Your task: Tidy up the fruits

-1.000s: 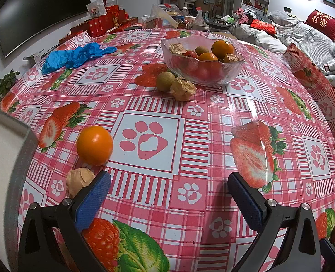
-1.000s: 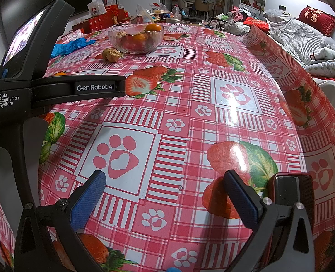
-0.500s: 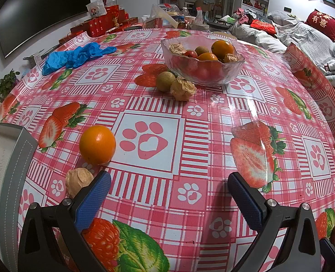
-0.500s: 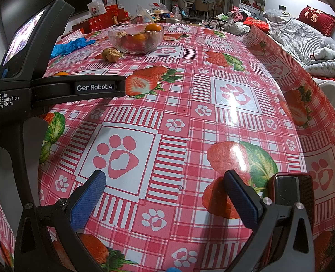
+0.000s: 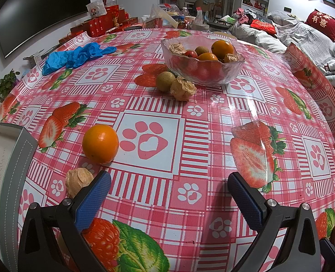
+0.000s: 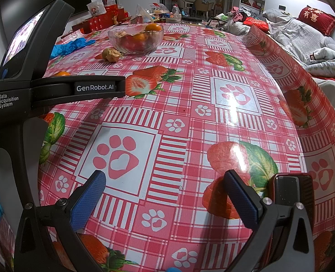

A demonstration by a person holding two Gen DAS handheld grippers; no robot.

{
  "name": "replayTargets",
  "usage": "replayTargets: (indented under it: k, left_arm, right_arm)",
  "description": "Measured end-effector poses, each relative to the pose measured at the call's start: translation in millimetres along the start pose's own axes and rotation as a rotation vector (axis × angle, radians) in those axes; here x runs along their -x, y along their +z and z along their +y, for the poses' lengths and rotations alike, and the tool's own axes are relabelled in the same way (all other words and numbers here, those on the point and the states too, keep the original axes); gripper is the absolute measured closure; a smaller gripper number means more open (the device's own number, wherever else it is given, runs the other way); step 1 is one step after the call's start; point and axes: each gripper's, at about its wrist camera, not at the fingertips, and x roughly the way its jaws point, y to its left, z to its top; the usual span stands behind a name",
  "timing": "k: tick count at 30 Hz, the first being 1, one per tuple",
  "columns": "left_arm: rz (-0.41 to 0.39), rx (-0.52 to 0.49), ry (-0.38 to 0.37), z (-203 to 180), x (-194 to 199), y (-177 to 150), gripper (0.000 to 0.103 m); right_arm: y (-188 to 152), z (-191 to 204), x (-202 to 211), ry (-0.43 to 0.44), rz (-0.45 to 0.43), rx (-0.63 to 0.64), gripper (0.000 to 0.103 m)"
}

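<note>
A clear glass bowl [image 5: 203,68] stands upright far across the desk [image 5: 167,158], holding two oranges, a small red fruit, a greenish-brown round fruit and two papery husked fruits. Just beside its near left wall lie a greenish-brown round fruit [image 5: 165,81] and a dry husked fruit [image 5: 182,88], touching each other. Well apart from them, nearer and to the left, a bright orange [image 5: 100,144] sits alone on the desk. Just nearer and left of it lies a pale tan husked fruit [image 5: 79,180], partly hidden at its near side.
</note>
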Motion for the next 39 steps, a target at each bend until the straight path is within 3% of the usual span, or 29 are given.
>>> replayTargets:
  k: [20, 24, 31, 36, 39]
  left_arm:
    - [0.001, -0.002, 0.001, 0, 0, 0, 0.000]
    - [0.062, -0.036, -0.013, 1, 2, 1, 0.000]
    - [-0.087, -0.117, 0.017, 10, 74, -22, 0.000]
    - [-0.099, -0.085, 0.001, 52, 117, -60, 0.000]
    - [-0.047, -0.067, 0.018, 78, 121, -87, 0.000]
  right_arm:
    - [0, 0, 0, 0.000, 0.000, -0.001, 0.000]
    - [0, 0, 0, 0.000, 0.000, 0.000, 0.000]
    - [0, 0, 0, 0.000, 0.000, -0.001, 0.000]
    - [0, 0, 0, 0.000, 0.000, 0.000, 0.000]
    - [0, 0, 0, 0.000, 0.000, 0.000, 0.000]
